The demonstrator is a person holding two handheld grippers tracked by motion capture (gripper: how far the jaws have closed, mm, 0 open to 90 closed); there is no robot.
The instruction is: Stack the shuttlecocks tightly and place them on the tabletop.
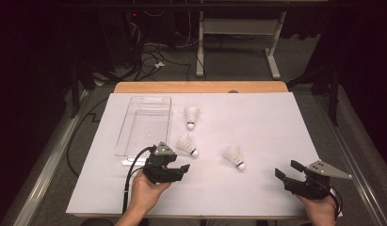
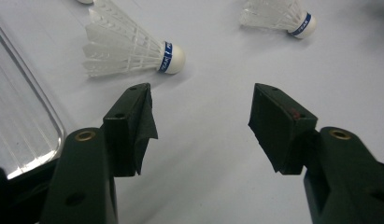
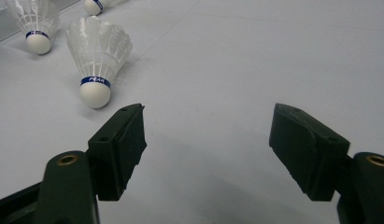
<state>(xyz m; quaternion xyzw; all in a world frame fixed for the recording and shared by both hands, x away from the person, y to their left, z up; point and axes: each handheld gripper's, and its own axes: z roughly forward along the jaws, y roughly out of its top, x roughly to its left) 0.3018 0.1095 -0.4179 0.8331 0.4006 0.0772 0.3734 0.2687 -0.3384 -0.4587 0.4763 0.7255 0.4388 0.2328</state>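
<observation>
Three shuttlecocks [image 1: 188,144] lie on the table [image 1: 257,188]; the tray [image 1: 145,123] sits to their left.

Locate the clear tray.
In the high view the clear tray lies on the table's left half, just beyond the left gripper, with the shuttlecocks to its right.

You are working in a lab or test room set up for recording, not a home. Your bench [image 1: 200,87] is a wooden top covered with a plain white sheet [image 1: 266,122], standing on a grey carpeted floor [image 1: 238,61] in a dark room. Behind it, loose cables [image 1: 151,59] run across the floor and the metal legs of an adjustable desk [image 1: 238,28] stand nearby, with metal rails [image 1: 47,155] along the bench's sides.
</observation>
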